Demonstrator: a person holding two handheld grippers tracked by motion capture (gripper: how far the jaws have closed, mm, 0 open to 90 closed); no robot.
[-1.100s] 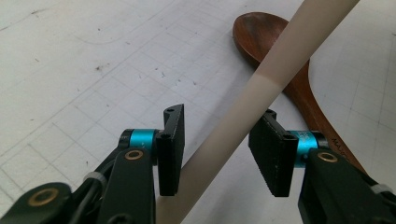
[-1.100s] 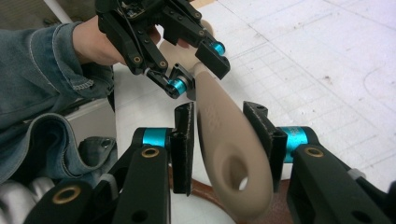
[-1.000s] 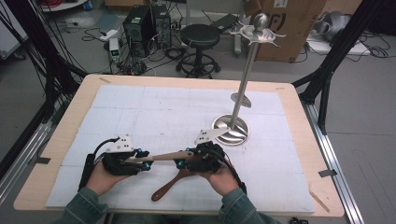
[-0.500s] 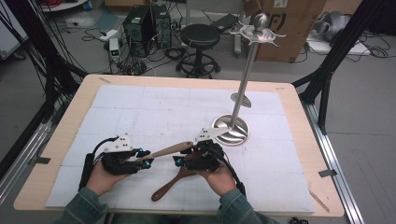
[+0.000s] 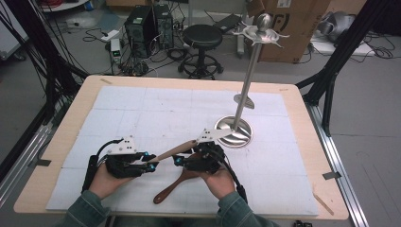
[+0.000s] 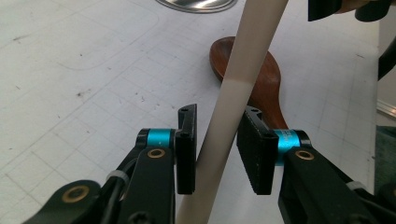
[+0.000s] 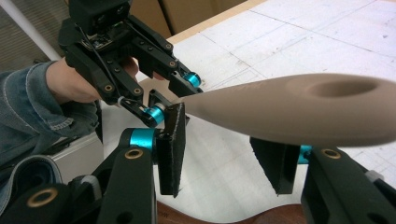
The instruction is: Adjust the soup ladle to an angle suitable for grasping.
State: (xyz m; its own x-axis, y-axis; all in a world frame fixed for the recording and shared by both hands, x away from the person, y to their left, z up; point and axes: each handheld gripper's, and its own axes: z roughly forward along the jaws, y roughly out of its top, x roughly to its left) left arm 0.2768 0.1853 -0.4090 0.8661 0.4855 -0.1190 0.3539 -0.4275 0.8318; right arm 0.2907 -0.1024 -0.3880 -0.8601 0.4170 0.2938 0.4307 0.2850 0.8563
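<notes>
A pale wooden spoon (image 5: 175, 151) hangs slanted above the mat between both grippers. My left gripper (image 5: 150, 165) is shut on its handle (image 6: 243, 70); its jaws have just been closing, and the pads (image 6: 187, 154) flank the shaft. The spoon's bowl (image 7: 303, 107) lies across my right gripper (image 7: 224, 149), whose jaws have just closed a little and stand apart, with the pads not pressing on it. In the right gripper view the left gripper (image 7: 173, 95) clasps the handle's thin end. A dark wooden spoon (image 5: 172, 187) lies flat on the mat under the right hand.
A metal stand with a round base (image 5: 234, 132) and a tall pole (image 5: 246, 85) rises right of centre on the white mat (image 5: 142, 109). Beyond the table's far edge are a stool (image 5: 202, 35), computer cases and cardboard boxes.
The pale spoon's bowl end has tipped up slightly beside the right gripper. Both hands have stayed where they were.
</notes>
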